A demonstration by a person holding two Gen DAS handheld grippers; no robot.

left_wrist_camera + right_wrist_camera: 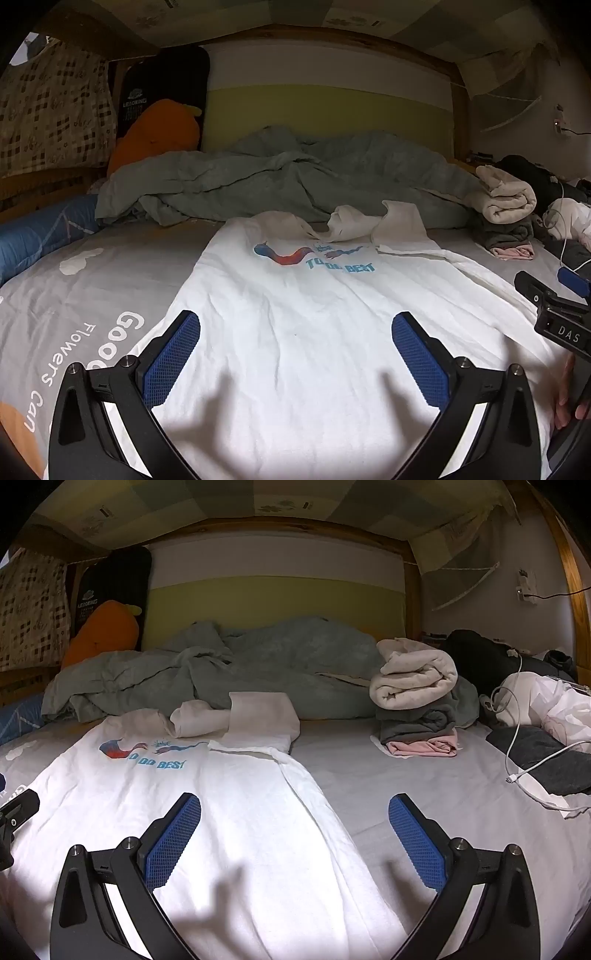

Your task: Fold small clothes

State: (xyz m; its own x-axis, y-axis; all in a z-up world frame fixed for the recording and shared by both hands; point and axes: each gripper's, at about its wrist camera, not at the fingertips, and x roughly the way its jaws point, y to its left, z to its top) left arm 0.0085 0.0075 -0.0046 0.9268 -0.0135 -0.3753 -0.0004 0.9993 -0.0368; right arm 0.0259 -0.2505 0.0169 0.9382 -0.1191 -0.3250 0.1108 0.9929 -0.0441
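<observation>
Left of the left gripper (295,354): grey bedsheet (66,295) with white lettering, touching the shirt's left edge; further out past that finger, a blue bolster (40,236), and an orange plush (155,136) against the headboard. Left gripper jaws spread wide, nothing between the blue pads (171,356), hovering over the lower half of the white t-shirt (295,314). Shirt lies flat, print side up, straight ahead of the claw; the print (314,256) sits ahead near the collar end, right sleeve folded in across the top. Beyond the shirt, a rumpled grey-green duvet (288,177). Right gripper (295,834) also wide open, empty; its left finger is over the shirt's right edge (303,797), its right finger over bare sheet (406,775). In the left wrist view it shows as a black body at the right rim, with a bit of the person's hand (565,398) below it. Ahead-right of the right claw: a stack of folded clothes (421,716), cream on top, grey, pink at the bottom. Far right: white cable (532,768) across dark clothing (535,749), white garment (561,701) behind.
</observation>
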